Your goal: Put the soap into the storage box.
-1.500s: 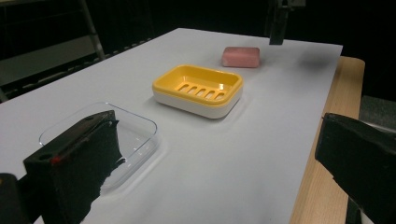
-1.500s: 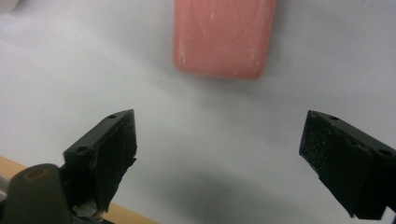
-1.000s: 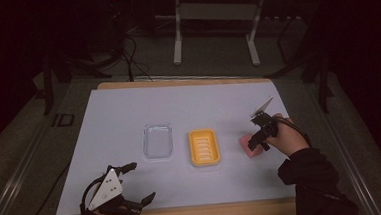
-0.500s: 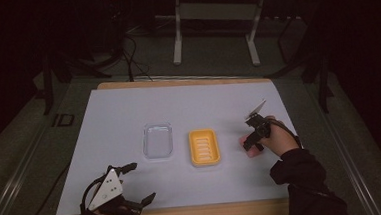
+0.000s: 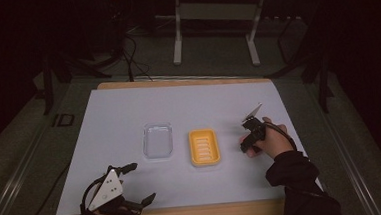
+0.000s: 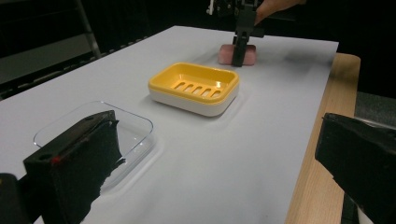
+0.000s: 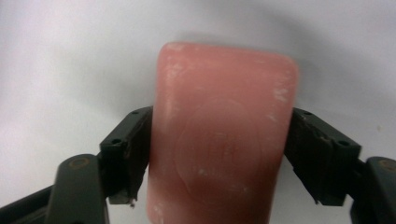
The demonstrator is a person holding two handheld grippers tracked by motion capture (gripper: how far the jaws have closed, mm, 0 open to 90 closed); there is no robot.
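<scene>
A pink bar of soap (image 7: 224, 79) lies flat on the white sheet, to the right of the yellow soap dish (image 5: 204, 146). My right gripper (image 7: 220, 154) points down at it, and its jaws have just been closing on the bar. Both pads now press on the bar's long sides. From the left gripper view the soap (image 6: 250, 53) sits under the right gripper (image 6: 240, 46), beyond the empty dish (image 6: 194, 86). Near the table's front left corner my left gripper (image 5: 142, 181) rests open and holds nothing.
A clear plastic tray (image 5: 158, 140) lies left of the yellow dish, close in front of my left gripper's jaw (image 6: 135, 126). The white sheet (image 5: 178, 105) covers the wooden table, whose edge (image 6: 322, 140) shows at the front. Metal stand legs (image 5: 177, 53) rise beyond the table.
The right hand has sunk and drawn a little toward the dish, and its jaws have closed onto the pink soap. The left gripper has stayed where it was.
</scene>
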